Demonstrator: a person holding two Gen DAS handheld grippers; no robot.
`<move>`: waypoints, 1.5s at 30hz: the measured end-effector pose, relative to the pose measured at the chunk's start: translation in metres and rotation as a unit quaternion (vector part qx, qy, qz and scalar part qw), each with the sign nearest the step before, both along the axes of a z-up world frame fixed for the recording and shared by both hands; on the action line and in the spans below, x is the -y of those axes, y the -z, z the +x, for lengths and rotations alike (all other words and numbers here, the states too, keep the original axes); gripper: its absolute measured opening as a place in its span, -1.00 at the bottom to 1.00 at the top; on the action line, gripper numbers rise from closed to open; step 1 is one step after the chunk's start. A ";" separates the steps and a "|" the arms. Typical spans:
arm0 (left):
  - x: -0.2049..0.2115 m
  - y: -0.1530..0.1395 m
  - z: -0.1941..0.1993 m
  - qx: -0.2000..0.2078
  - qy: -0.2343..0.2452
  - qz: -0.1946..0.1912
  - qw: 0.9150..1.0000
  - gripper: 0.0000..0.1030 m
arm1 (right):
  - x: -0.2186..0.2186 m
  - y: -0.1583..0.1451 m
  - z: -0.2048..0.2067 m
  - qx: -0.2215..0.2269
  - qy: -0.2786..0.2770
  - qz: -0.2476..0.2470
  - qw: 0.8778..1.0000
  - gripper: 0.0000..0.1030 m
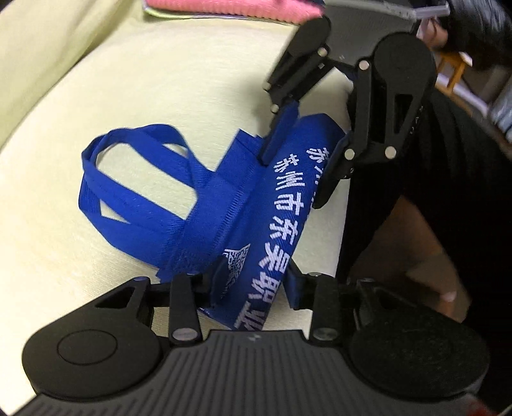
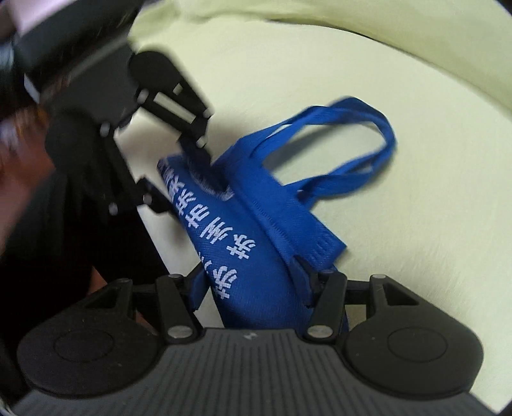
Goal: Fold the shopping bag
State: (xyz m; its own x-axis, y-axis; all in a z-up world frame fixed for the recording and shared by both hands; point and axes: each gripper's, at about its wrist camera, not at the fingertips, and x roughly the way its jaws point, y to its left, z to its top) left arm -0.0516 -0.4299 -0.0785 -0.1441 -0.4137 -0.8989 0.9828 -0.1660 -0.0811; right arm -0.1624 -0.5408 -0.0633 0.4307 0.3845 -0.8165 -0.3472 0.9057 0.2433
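Note:
A blue shopping bag (image 1: 272, 204) with white printed characters is folded into a narrow band and held off a pale yellow-green surface (image 1: 160, 80). Its two strap handles (image 1: 134, 179) droop to the side and rest on the surface. My left gripper (image 1: 257, 283) is shut on one end of the band. My right gripper (image 1: 304, 150) comes in from the top right and is shut on the other end. In the right wrist view, the right gripper (image 2: 252, 288) clamps the bag (image 2: 243, 230) near the camera, the left gripper (image 2: 179, 179) pinches the far end, and the handles (image 2: 352, 144) loop out to the right.
A pink cloth (image 1: 230, 8) lies at the far edge of the surface. A person's dark clothing and arm (image 1: 416, 230) fill the right side beside the surface edge. The yellow-green surface (image 2: 352, 64) stretches beyond the handles.

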 end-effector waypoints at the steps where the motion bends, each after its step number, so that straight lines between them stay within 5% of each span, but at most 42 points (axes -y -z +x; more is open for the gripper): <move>1: 0.001 0.000 0.004 -0.008 -0.004 -0.001 1.000 -0.17 | 0.007 0.001 0.000 0.000 0.014 0.023 1.000 -0.01; 6: 0.001 0.000 0.010 -0.031 -0.012 -0.003 0.999 -0.17 | 0.015 0.002 -0.015 0.017 0.052 0.064 0.996 -0.01; 14: -0.002 0.002 0.016 -0.056 -0.016 -0.008 0.998 -0.17 | 0.004 -0.020 -0.048 0.081 0.044 0.009 0.996 0.09; 24: -0.007 0.000 0.022 -0.079 -0.035 -0.016 0.996 -0.19 | 0.033 -0.014 -0.040 0.007 0.145 0.092 0.985 0.00; 28: -0.012 -0.004 0.011 -0.056 -0.046 -0.027 0.997 -0.16 | 0.045 -0.011 -0.035 -0.025 0.185 0.126 0.974 0.00; 38: -0.025 -0.027 -0.004 0.015 -0.062 -0.028 0.998 -0.12 | 0.046 -0.006 -0.020 -0.073 0.208 0.123 0.968 -0.01; 45: -0.038 -0.061 0.004 0.047 -0.114 -0.094 0.988 -0.16 | 0.055 0.000 -0.008 -0.098 0.224 0.142 0.959 -0.01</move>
State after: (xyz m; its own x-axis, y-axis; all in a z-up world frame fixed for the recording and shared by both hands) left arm -0.0481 -0.3919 -0.0175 0.0531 -0.5864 -0.8083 0.9981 0.0567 0.0245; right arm -0.1706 -0.5957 -0.0631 0.4538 0.4151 -0.7885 0.1394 0.8409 0.5230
